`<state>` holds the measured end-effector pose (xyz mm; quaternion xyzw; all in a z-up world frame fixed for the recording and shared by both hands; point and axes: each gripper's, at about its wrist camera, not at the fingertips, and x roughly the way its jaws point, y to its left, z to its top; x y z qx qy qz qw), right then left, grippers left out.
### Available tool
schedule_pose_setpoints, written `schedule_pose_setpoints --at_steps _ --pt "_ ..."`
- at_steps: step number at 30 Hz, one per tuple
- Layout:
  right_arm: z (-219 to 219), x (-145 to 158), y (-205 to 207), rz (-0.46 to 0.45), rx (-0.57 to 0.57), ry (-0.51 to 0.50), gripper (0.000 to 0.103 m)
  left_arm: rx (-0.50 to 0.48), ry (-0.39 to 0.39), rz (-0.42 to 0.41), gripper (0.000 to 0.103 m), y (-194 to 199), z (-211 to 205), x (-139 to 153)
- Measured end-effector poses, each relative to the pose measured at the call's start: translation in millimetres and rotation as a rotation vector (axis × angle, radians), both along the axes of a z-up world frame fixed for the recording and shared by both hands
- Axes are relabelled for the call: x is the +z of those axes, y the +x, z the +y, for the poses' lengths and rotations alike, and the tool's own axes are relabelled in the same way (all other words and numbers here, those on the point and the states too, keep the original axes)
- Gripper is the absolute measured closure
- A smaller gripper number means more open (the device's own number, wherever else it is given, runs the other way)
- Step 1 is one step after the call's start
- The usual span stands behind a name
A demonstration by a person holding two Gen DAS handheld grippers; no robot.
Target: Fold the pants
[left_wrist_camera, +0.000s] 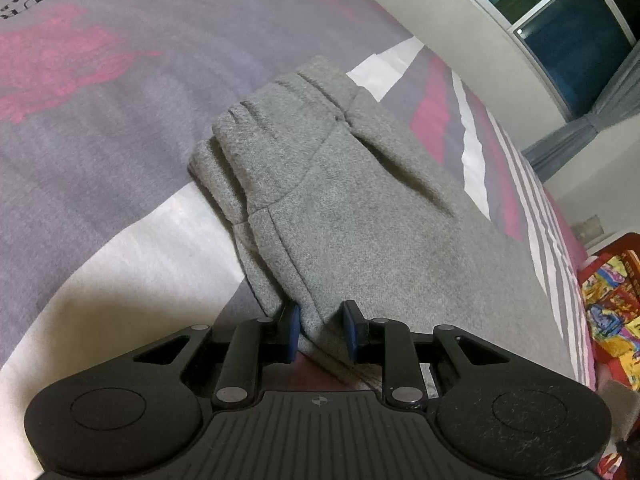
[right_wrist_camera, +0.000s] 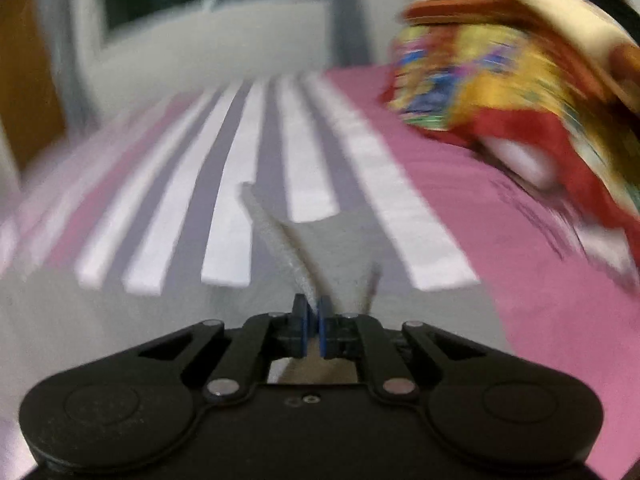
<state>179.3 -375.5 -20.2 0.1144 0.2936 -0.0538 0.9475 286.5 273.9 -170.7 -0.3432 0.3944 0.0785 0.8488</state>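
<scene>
While lying on the bedsheet (left_wrist_camera: 120,128), the grey sweatpants (left_wrist_camera: 360,208) are stretching their long axis from the left tool (left_wrist_camera: 322,330) up and away toward the gathered elastic end (left_wrist_camera: 280,108), which is pointing toward the far side of the bed. Beyond that elastic end the sheet is showing purple, pink and white patches, and a window (left_wrist_camera: 560,12) is sitting past the bed's far edge. Blue pads (left_wrist_camera: 294,328) of the left tool are pinching a thick fold at the near edge of the sweatpants, the jaws standing only narrowly apart around the cloth. Across the blurred right wrist view, the right tool (right_wrist_camera: 314,330) is standing nearly closed, clamping a thin grey edge of the sweatpants (right_wrist_camera: 280,240) that is rising as a ridge away from it over the striped sheet. Right of the sweatpants, a colourful red and yellow cloth (right_wrist_camera: 500,80) is resting on the pink part of the sheet.
</scene>
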Motion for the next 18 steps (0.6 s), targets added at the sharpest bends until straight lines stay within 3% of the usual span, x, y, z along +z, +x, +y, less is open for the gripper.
schedule_pose_setpoints --at_steps 3,7,8,9,11,14,18 --pt "-48 -16 -42 -0.061 -0.119 0.154 0.102 -0.003 0.004 0.002 0.078 0 0 0" --pt "-96 -71 -57 0.029 -0.204 0.358 0.102 -0.001 0.000 0.007 0.078 1 1 1" --pt "-104 -77 -63 0.015 -0.215 0.398 0.102 0.001 0.001 0.008 0.078 1 0 1" --pt "-110 -79 -69 -0.008 -0.226 0.435 0.099 0.002 0.005 0.010 0.078 1 0 1" --pt "-118 -80 -77 -0.067 -0.225 0.512 0.078 0.004 0.013 0.013 0.078 2 -2 2" --pt "-128 -83 -67 -0.093 -0.218 0.596 0.078 0.010 0.020 0.018 0.078 3 -5 2" --pt "-141 -99 -38 0.032 -0.248 0.697 0.084 0.019 0.023 0.024 0.078 4 -8 3"
